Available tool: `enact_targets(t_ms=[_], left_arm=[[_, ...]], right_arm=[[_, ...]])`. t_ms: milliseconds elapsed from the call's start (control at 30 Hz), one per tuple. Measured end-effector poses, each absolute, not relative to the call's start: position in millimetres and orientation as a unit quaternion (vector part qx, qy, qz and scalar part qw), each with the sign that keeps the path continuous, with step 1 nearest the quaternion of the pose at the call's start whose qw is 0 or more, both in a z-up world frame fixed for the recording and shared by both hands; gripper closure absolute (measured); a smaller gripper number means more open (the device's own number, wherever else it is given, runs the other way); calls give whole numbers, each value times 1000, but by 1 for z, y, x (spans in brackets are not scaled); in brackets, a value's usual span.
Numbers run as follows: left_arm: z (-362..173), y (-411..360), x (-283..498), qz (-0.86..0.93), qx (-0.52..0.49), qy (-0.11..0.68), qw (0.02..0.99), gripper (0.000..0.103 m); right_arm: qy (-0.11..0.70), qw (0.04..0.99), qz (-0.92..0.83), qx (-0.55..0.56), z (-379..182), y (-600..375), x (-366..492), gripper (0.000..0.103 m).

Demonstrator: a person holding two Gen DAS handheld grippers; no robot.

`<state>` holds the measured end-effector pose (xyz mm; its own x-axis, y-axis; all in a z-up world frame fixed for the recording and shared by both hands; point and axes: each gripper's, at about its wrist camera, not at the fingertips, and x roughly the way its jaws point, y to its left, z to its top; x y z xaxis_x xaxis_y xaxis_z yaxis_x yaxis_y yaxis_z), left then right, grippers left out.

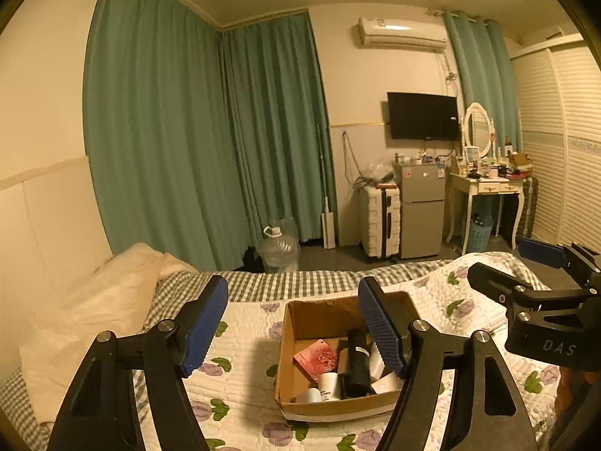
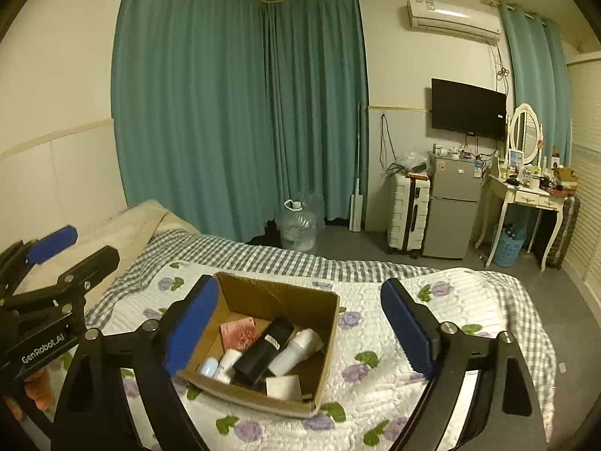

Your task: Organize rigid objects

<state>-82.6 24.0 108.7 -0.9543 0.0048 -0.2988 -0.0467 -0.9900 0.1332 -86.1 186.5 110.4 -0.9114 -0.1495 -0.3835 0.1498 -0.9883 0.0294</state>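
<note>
An open cardboard box (image 1: 296, 312) (image 2: 330, 323) sits on the flowered quilt on the bed. In it lie a black cylinder (image 1: 355, 360) (image 2: 265, 349), white bottles (image 1: 328, 385) (image 2: 295, 351), a pink packet (image 1: 317, 357) (image 2: 238, 332) and a white card (image 2: 283, 387). My left gripper (image 1: 293, 327) is open and empty, held above the box. My right gripper (image 2: 300, 327) is open and empty, above the box. Each gripper shows in the other's view, the right (image 1: 533, 267) and the left (image 2: 67, 248), both open.
A cream pillow (image 1: 97, 308) lies at the head of the bed on the left. Past the bed stand a water jug (image 2: 298, 225), a white suitcase (image 2: 407, 218), a small grey fridge (image 2: 449, 210) and a dressing table (image 2: 526, 195). Green curtains hang behind.
</note>
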Motion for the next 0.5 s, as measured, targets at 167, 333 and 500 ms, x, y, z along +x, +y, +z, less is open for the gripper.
enact_targets(t_ms=[167, 333, 500], left_arm=[[111, 18, -60, 988, -138, 62, 14, 27], [98, 17, -53, 988, -139, 74, 5, 26], [63, 9, -57, 986, -161, 54, 5, 26]], right_arm=[[0, 73, -980, 184, 122, 183, -65, 6], [-1, 75, -981, 177, 114, 179, -59, 0], [-18, 76, -979, 187, 78, 181, -60, 0]])
